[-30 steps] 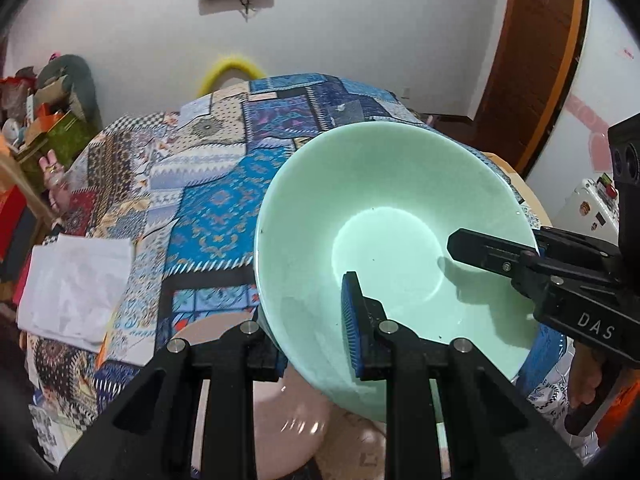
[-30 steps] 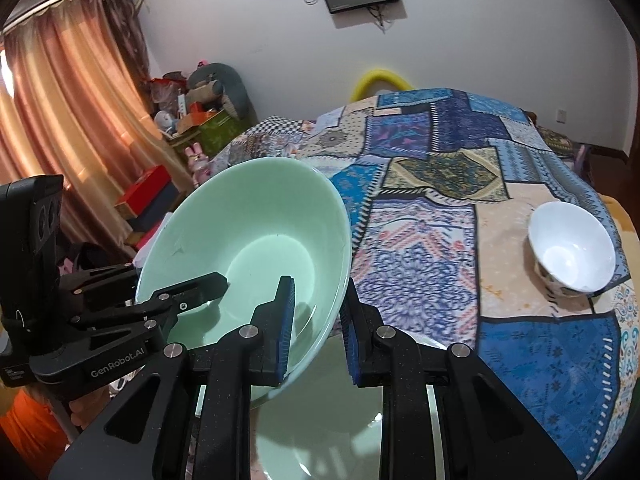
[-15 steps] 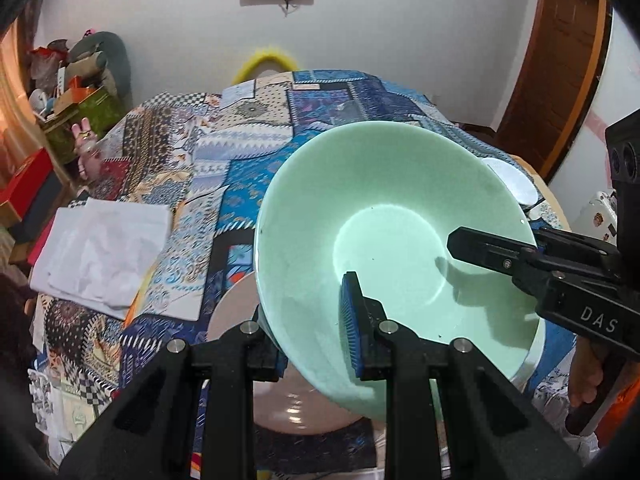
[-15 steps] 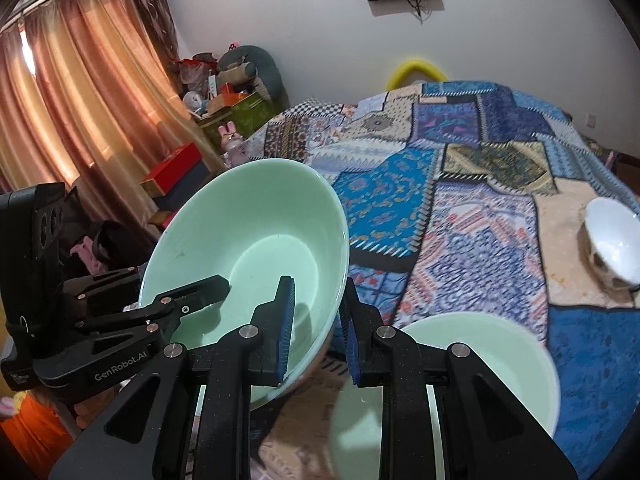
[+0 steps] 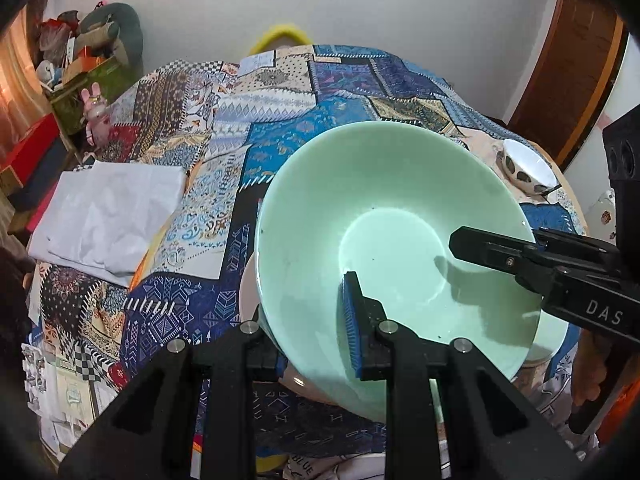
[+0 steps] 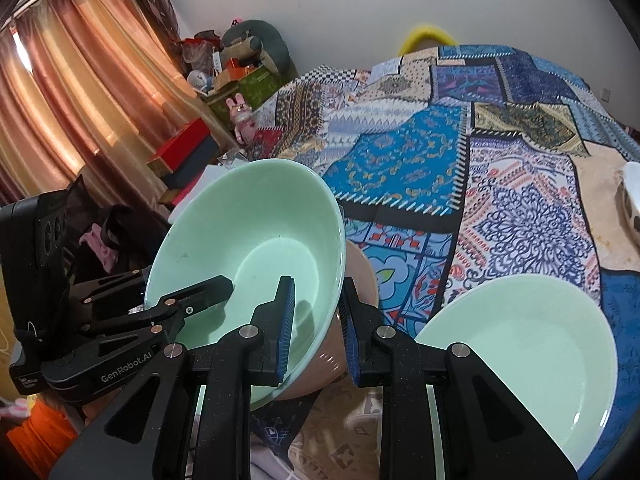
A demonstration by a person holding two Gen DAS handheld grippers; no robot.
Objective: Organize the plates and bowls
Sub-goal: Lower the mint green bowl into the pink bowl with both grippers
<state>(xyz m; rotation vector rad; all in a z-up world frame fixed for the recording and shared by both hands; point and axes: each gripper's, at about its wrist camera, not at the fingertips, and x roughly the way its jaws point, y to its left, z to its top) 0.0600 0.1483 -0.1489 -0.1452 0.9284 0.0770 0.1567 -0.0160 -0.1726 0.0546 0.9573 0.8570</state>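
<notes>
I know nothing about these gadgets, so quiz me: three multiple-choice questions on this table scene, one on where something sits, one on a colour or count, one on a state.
1. Where is the small white bowl with dark spots?
A. inside the big green bowl
B. on the far right part of the patchwork tablecloth
C. on the white folded cloth

2. What colour is the plate under the held green bowl?
A. pink
B. black
C. yellow

3. How is the green bowl held?
A. it lies flat on the table, untouched
B. one gripper carries it alone
C. both grippers pinch its rim, and it is tilted

Answers:
1 B: it stands apart on the tablecloth, at the right.
2 A: the pink plate shows beside and below the bowl.
3 C: the left gripper and right gripper each have one finger inside the rim and one outside.
</notes>
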